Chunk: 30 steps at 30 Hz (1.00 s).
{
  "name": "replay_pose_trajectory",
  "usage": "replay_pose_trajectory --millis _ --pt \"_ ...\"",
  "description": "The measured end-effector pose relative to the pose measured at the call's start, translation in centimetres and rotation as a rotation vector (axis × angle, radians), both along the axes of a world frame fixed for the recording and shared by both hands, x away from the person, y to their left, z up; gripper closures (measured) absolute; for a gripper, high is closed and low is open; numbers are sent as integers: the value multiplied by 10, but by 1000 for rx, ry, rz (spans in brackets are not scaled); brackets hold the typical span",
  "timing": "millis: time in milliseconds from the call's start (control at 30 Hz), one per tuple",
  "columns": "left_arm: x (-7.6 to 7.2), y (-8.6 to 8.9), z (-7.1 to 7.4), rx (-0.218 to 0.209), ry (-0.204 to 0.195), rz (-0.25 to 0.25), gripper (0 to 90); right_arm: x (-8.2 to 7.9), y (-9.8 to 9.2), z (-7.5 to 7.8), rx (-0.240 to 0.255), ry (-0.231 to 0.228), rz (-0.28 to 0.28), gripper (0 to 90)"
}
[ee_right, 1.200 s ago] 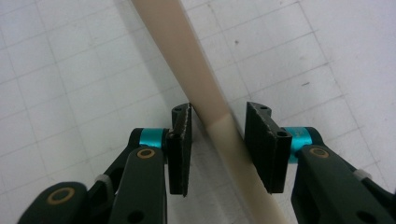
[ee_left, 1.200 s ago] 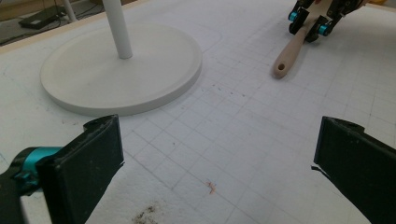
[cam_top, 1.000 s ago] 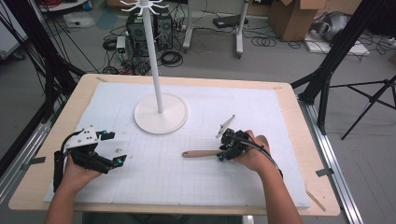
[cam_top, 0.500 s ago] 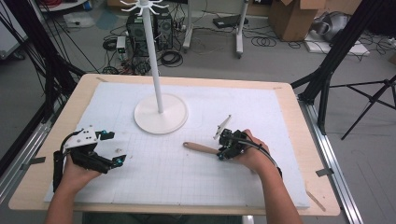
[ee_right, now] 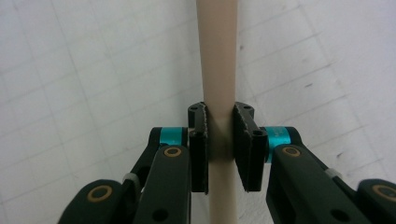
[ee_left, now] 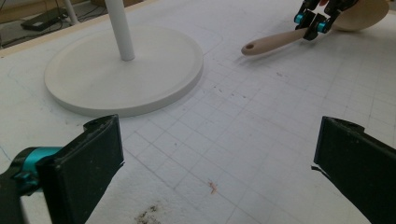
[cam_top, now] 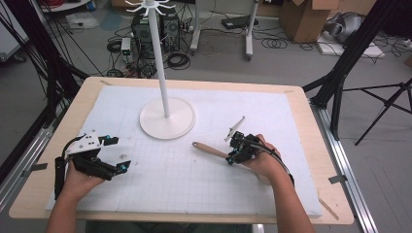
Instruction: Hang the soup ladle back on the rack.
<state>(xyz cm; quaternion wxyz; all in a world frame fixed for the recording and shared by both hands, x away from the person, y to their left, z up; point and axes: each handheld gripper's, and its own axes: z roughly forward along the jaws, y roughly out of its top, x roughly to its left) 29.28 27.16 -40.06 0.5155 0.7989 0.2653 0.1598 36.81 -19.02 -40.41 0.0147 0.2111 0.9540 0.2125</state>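
Spoon [cam_top: 210,148] handle clamped in right tool [cam_top: 232,156] | bowl seemingly under hand

Left gripper [cam_top: 114,154], lower left of the high view: black frame, grey three-cornered plate on top with small dark holes, teal collars by the fingers, black cable looping along its outer side. In the left gripper view its fingers [ee_left: 95,154] are flat black slabs at the lower corners, a teal collar behind one. Right gripper [cam_top: 229,156], right of centre in the high view: compact black body, teal accents, black cable trailing over the wrist. In the right gripper view: ridged black pads [ee_right: 198,140], teal collars, brass-ringed pivots, black screws. Forearms bare, no sleeves.
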Motion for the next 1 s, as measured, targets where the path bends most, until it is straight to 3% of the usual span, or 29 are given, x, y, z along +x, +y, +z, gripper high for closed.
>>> replay_pose_trajectory --millis 400,767,1000 --pt "0 -2 0 -1 0 -3 17 -7 -18 28 200 -95 -41 773" --pt "0 -3 0 4 -3 -7 17 -8 -21 49 280 -136 -19 774" --pt "0 -2 0 -1 -3 -4 17 -3 -7 74 271 -156 33 774"
